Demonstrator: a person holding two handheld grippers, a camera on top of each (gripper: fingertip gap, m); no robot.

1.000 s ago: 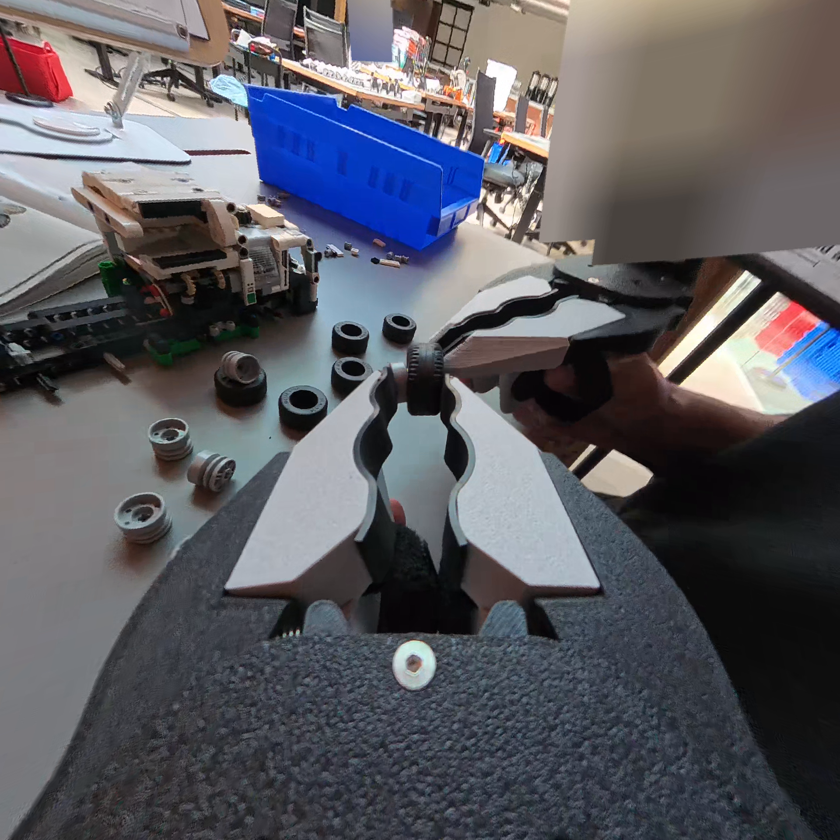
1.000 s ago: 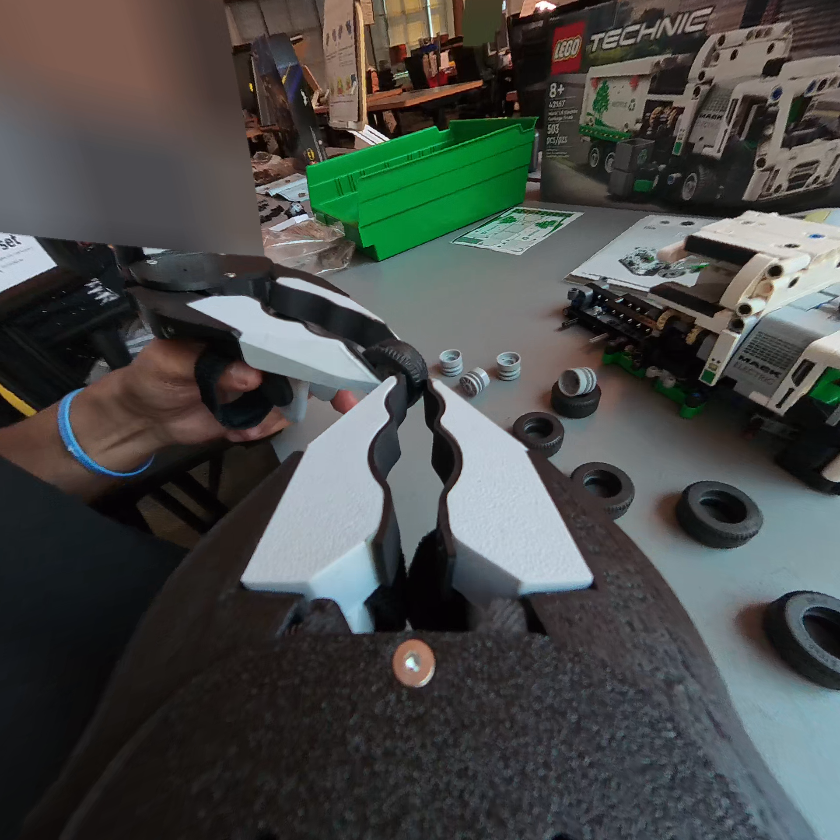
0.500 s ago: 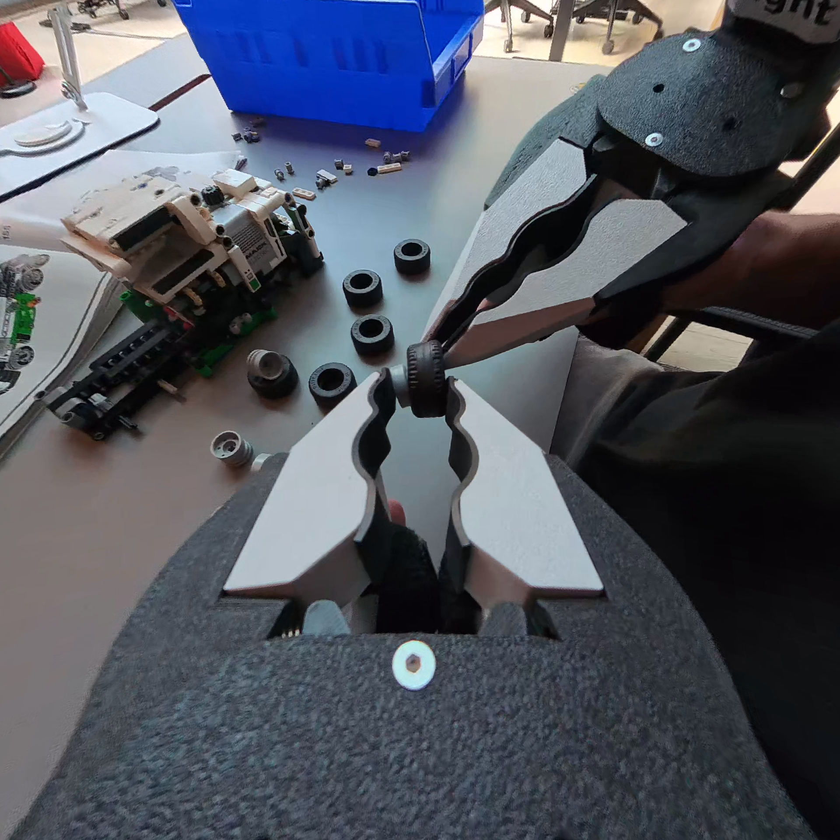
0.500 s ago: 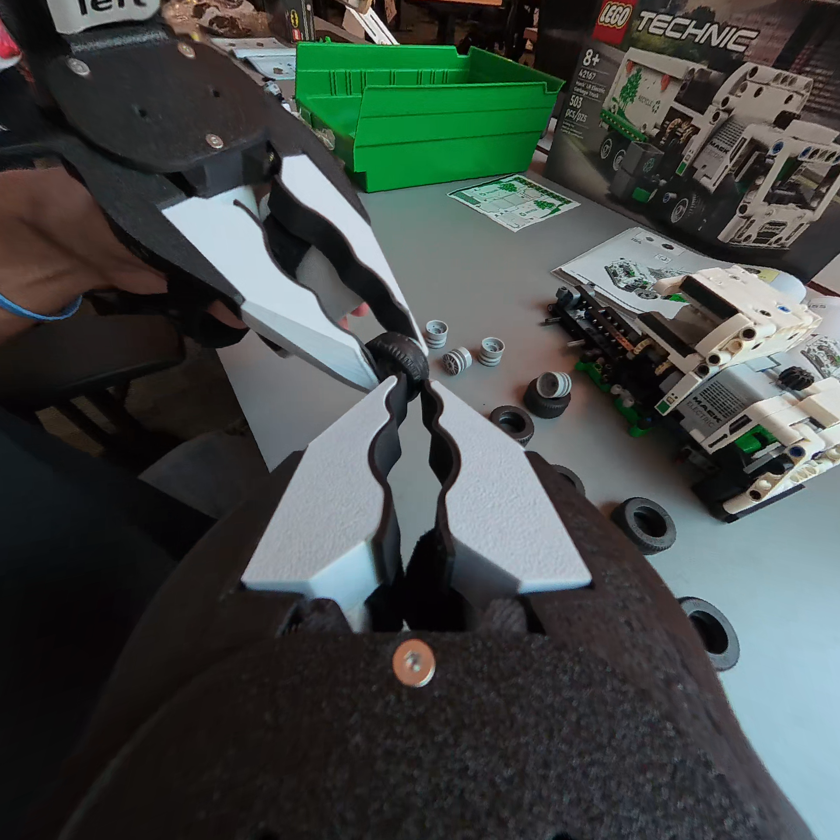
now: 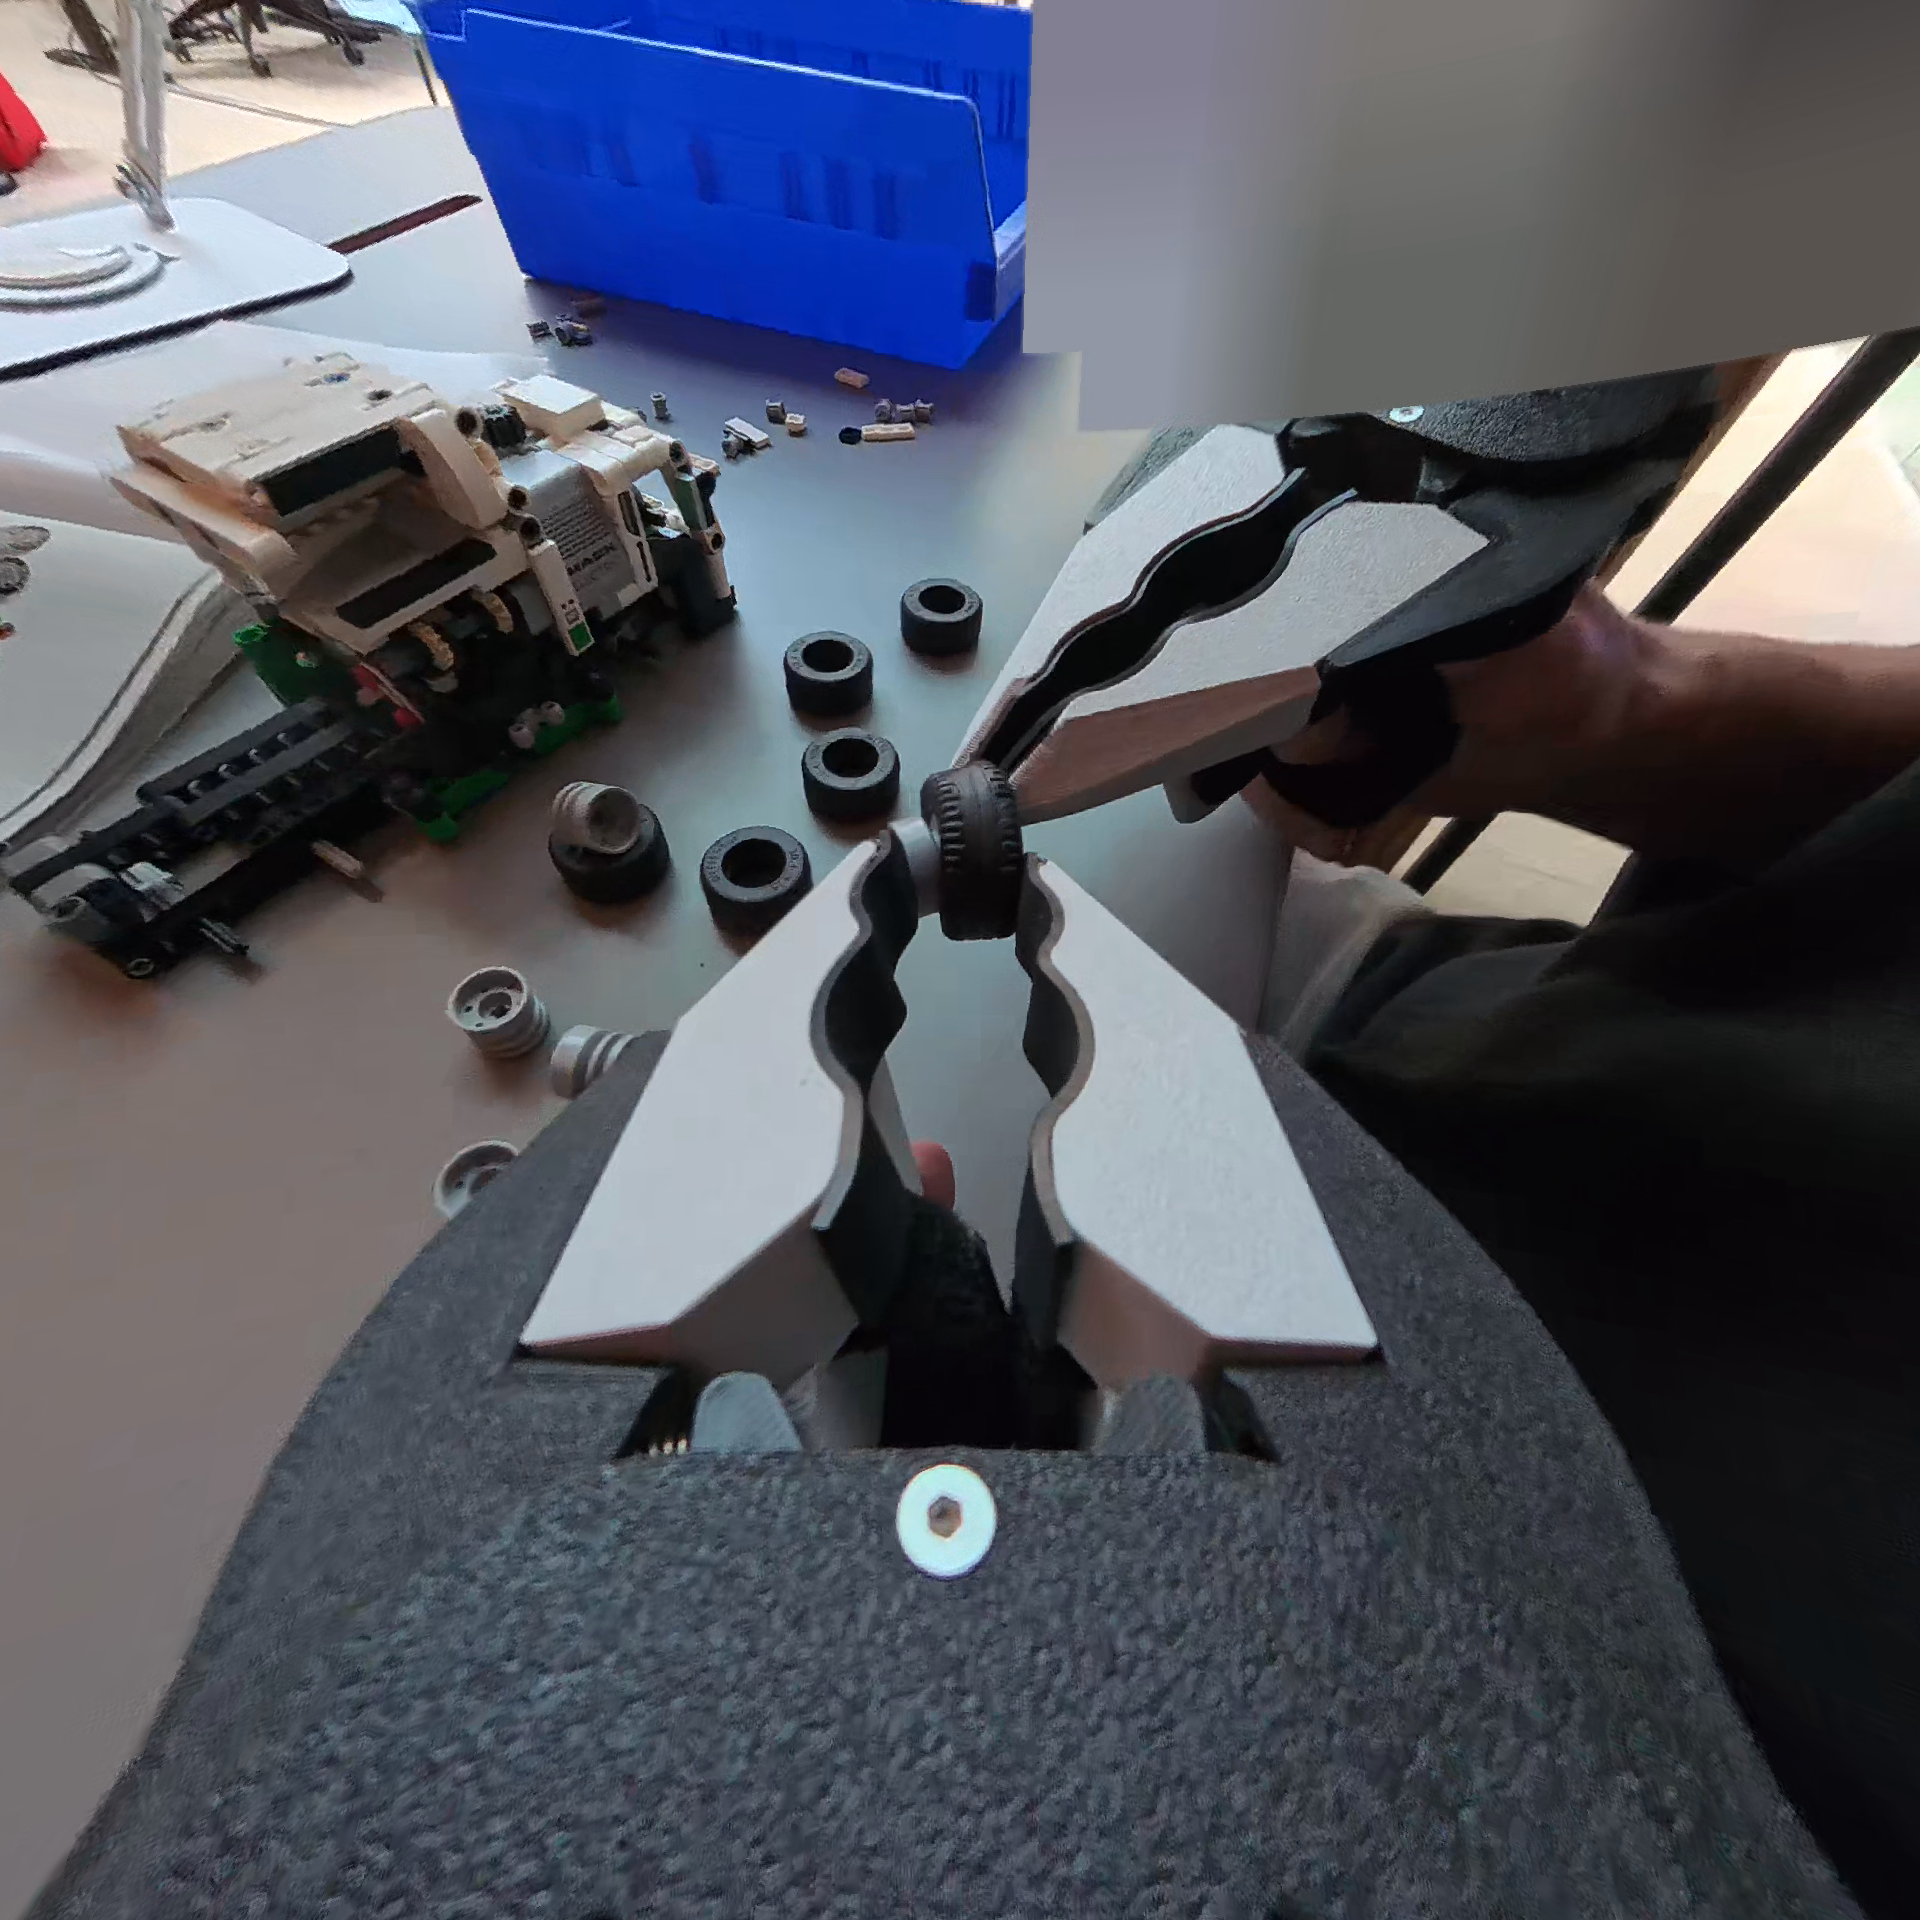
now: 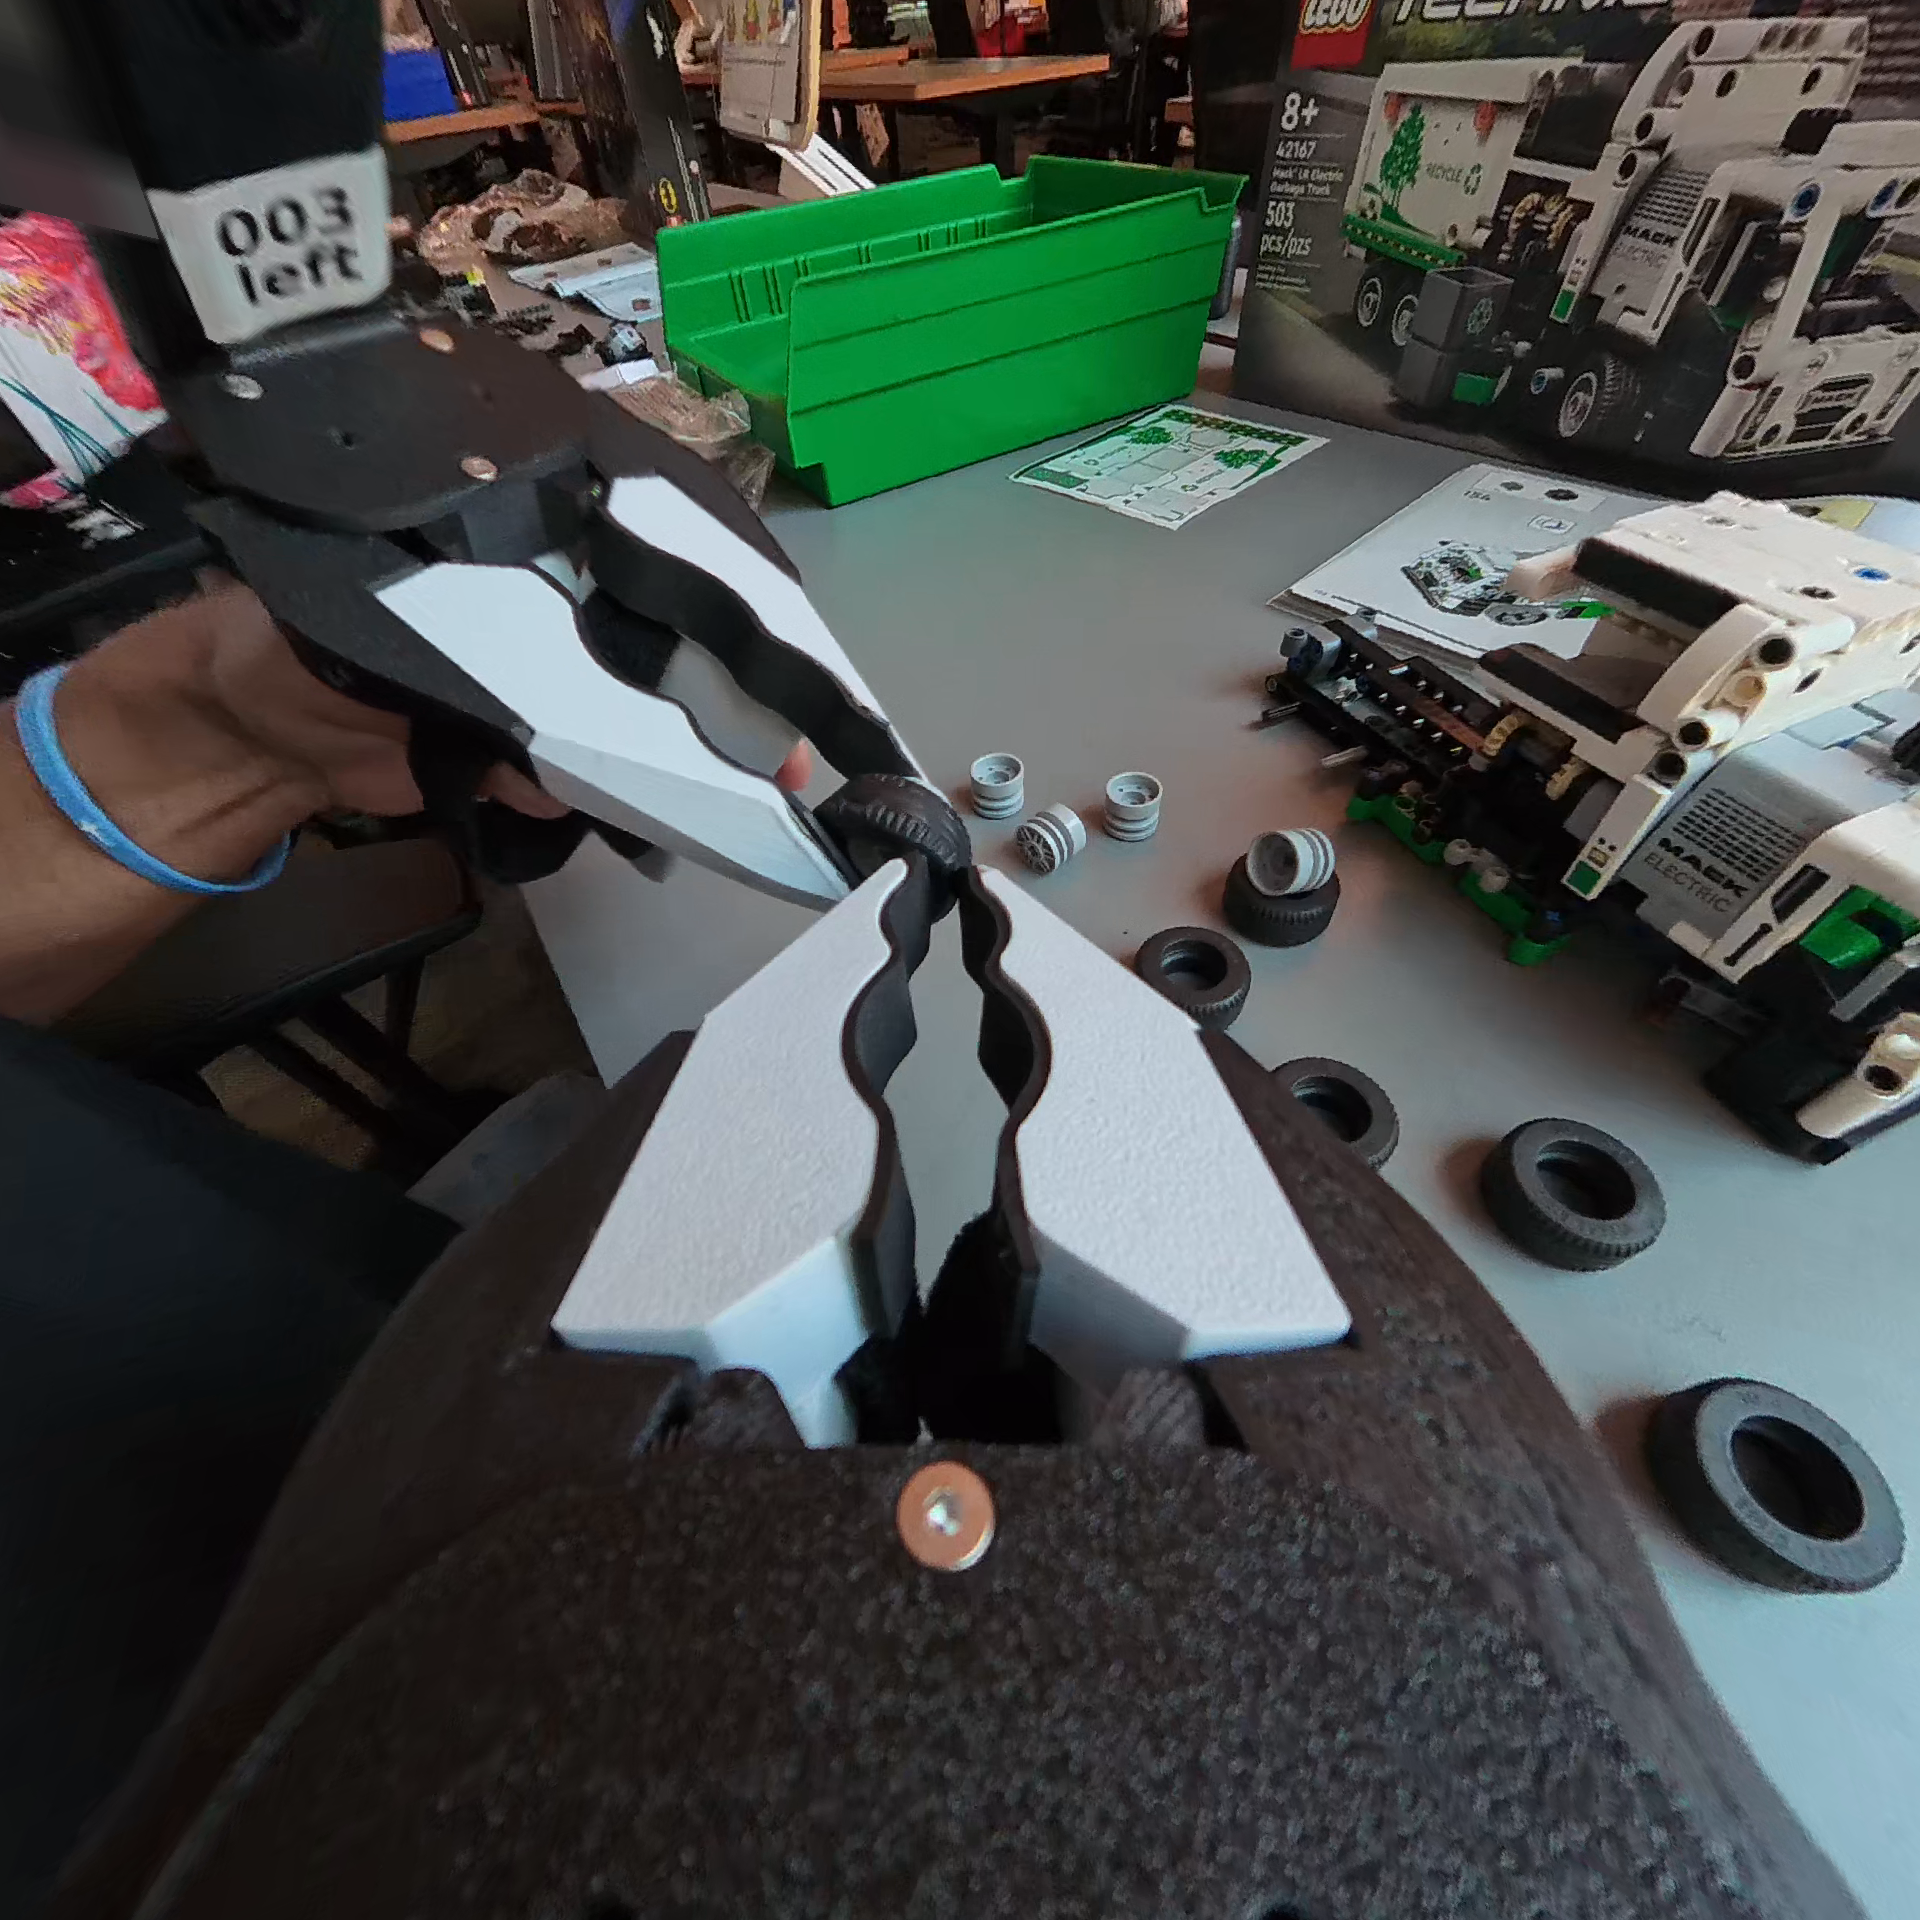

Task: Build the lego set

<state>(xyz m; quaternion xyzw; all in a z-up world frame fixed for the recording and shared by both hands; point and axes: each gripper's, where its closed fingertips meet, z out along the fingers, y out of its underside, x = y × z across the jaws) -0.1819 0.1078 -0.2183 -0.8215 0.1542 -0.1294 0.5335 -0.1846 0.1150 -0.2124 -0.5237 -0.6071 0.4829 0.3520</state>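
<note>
My left gripper (image 5: 961, 857) is shut on a small wheel: a grey rim (image 5: 914, 852) with a black tyre (image 5: 977, 862) partly on it, held above the table's near edge. My right gripper (image 6: 937, 873) comes in from the upper right in the left wrist view (image 5: 1003, 774), its jaws nearly closed and pinching the tyre's edge (image 6: 904, 826). The half-built white, black and green truck (image 5: 416, 540) lies on the table, also in the right wrist view (image 6: 1662, 748). Several loose tyres (image 5: 828, 670) and grey rims (image 5: 499, 1013) lie beside it.
A blue bin (image 5: 748, 187) stands at the back with small parts (image 5: 873, 416) in front. A green bin (image 6: 935, 312), the set's box (image 6: 1558, 208), a sticker sheet (image 6: 1164, 462) and an instruction booklet (image 6: 1455, 561) lie behind the truck. One tyre has a rim resting on it (image 6: 1283, 883). My two grippers' fingertips are within a few centimetres of each other.
Both grippers have kept hold of the wheel at the same spot. The pair has tilted and swung, so the table and truck have shifted in both views.
</note>
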